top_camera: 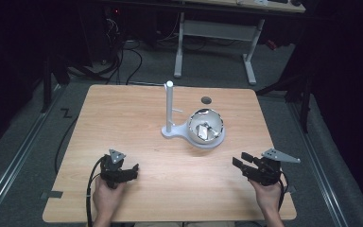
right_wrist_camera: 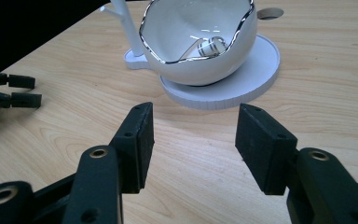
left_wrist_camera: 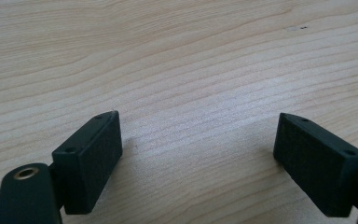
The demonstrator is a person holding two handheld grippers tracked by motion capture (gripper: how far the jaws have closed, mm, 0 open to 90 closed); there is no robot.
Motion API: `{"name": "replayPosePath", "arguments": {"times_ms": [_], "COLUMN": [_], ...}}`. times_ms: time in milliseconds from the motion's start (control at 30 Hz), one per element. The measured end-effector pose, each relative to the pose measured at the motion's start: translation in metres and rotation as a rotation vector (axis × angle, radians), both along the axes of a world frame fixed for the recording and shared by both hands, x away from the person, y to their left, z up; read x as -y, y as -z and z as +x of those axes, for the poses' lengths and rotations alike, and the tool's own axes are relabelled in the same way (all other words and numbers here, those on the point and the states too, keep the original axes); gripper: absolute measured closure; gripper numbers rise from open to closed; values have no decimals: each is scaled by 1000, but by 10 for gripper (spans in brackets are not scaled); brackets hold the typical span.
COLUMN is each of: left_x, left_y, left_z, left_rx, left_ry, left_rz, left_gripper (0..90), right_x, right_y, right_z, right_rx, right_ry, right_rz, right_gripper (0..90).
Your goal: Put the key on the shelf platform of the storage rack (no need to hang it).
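A dark room with a grey floor [top_camera: 23,142] and a white-legged desk [top_camera: 217,28] surrounds the light wooden worktop [top_camera: 137,118]. Near its middle a white stand [top_camera: 170,111] carries a white bowl [top_camera: 206,126]. At the near edge, the left gripper [top_camera: 130,171] and right gripper [top_camera: 242,161] rest with jaws apart, holding nothing.

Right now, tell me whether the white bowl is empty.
Not empty. The white bowl on its stand holds a small silvery object; what it is, cannot tell.
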State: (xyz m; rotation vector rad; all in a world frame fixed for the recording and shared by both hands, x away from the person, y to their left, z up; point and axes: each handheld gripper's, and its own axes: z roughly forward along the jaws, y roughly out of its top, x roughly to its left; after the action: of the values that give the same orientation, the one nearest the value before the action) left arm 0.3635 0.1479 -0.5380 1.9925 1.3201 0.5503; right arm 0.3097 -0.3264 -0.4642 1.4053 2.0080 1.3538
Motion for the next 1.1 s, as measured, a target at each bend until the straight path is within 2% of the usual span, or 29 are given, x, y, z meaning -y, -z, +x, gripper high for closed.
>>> {"name": "replayPosePath", "arguments": {"times_ms": [467, 1100], "left_x": [0, 0], "left_y": [0, 0], "left_z": [0, 0], "left_rx": [0, 0], "left_ry": [0, 0], "left_rz": [0, 0], "left_gripper": [158, 158], "right_x": [-11, -39], "right_y": [16, 33], "right_z": [-1, 4], "right_rx": [-19, -29], "right_ry": [-23, -67], "right_rz": [-16, -64], "right_gripper": [475, 474]}}
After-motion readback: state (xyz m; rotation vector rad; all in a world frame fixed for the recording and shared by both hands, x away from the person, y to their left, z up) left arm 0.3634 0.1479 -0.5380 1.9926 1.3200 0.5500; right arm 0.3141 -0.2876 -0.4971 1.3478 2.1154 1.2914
